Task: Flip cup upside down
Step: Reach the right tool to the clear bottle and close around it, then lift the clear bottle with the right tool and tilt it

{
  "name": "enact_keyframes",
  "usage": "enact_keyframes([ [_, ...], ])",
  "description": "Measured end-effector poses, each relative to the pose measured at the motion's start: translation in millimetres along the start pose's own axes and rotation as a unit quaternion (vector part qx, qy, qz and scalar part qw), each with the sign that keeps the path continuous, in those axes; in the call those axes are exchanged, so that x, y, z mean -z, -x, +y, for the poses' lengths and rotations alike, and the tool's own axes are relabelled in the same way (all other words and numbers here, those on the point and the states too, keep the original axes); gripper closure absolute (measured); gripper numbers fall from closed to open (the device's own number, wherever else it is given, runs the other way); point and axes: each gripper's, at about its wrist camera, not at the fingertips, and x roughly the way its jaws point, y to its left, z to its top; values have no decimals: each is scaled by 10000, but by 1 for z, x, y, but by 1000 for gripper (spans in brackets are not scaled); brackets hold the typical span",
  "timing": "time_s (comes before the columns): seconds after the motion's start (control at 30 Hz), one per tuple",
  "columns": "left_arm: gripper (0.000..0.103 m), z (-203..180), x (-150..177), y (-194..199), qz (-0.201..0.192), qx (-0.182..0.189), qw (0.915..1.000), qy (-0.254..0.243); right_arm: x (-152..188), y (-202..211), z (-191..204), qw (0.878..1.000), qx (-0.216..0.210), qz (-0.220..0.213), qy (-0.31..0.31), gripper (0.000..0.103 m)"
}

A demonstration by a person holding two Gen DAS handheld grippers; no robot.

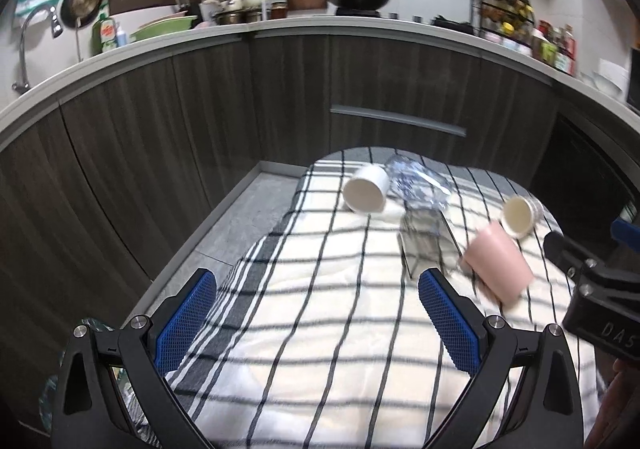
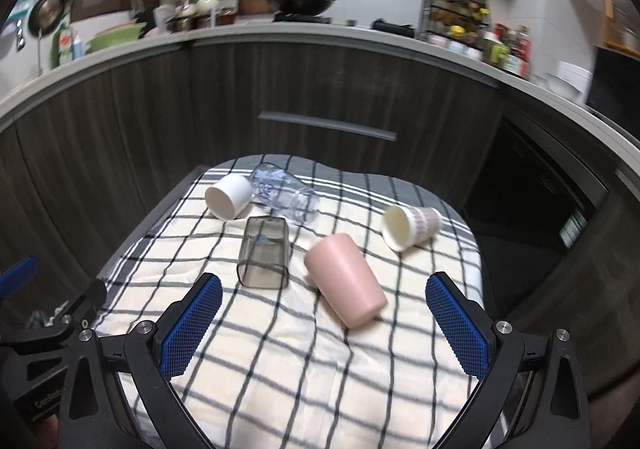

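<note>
Kitchen setting, dark wood cabinets [image 2: 160,121] and a grey countertop [image 2: 280,34] curving behind; work surface is a table draped in a checked cloth [image 2: 280,361], cream with black lines.

Left gripper [image 1: 316,323]: jaws spread wide, blue pads [image 1: 186,323] bare, nothing between them, hanging over the cloth's left part. Right gripper [image 2: 324,327]: jaws also wide apart, blue pads [image 2: 456,329] holding nothing, touching nothing.

Edges: cloth's left edge drops to grey floor tile [image 1: 240,217]; far edge ends just short of the cabinets; right edge falls off toward a dark appliance front [image 2: 540,209]. Near half of the cloth is bare under both grippers.

Left to right in the right wrist view: white cup [image 2: 228,195] on its side, mouth facing the camera, far left. Just beside it, touching or nearly so, a clear bottle [image 2: 286,195] with blue print, lying down. In front of these a smoky clear square tumbler [image 2: 264,253] on its side, just ahead of the right gripper's left pad. Pink cup [image 2: 346,279] lies on its side, tilted diagonally, base toward the camera, between and just beyond the right gripper's fingers, slightly right of centre. Patterned paper cup [image 2: 410,227] on its side farther right, mouth facing left, near the cloth's right edge.

From the left wrist, pink cup [image 1: 498,263] sits ahead-right of the right pad, blurred.
</note>
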Motion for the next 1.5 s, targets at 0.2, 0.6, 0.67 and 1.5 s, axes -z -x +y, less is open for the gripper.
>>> enact_keyframes([
  [0.2, 0, -7, -27, -33, 26, -279, 9988, 391, -40, -54, 8, 9971, -341, 362, 575, 1],
  [0.6, 0, -5, -62, -101, 377, -957, 9854, 1355, -112, -172, 38, 9685, -635, 1482, 1895, 1],
  [0.67, 0, -4, -65, -114, 453, -1089, 9815, 1510, -118, -193, 45, 9613, -682, 1678, 2076, 1],
  [1.5, 0, -13, -68, -220, 1376, -1499, 9698, 1342, -112, -352, 84, 9098, -1055, 2940, 2733, 27],
])
